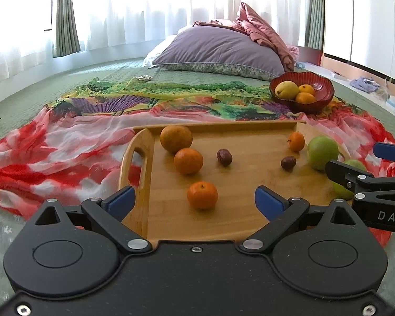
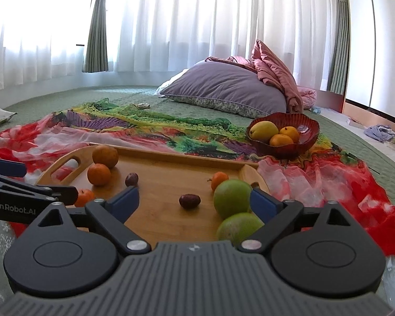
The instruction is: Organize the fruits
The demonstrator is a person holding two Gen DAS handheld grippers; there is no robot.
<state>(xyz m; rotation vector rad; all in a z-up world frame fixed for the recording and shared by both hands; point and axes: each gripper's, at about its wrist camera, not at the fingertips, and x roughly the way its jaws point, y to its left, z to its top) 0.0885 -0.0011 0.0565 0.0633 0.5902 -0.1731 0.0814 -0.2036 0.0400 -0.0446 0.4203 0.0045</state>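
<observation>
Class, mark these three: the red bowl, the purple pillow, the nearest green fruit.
red bowl [image 2: 306, 129]: right wrist view, bare inner wall.
purple pillow [image 1: 218, 48]: left wrist view, middle of cover.
nearest green fruit [image 2: 237, 227]: right wrist view, top skin.

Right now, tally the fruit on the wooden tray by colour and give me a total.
Orange: 4, nearest one
Green: 2, larger one
Dark red-brown: 2, one
Total: 8 on the wooden tray. The red bowl holds 3 more, not counted.
</observation>
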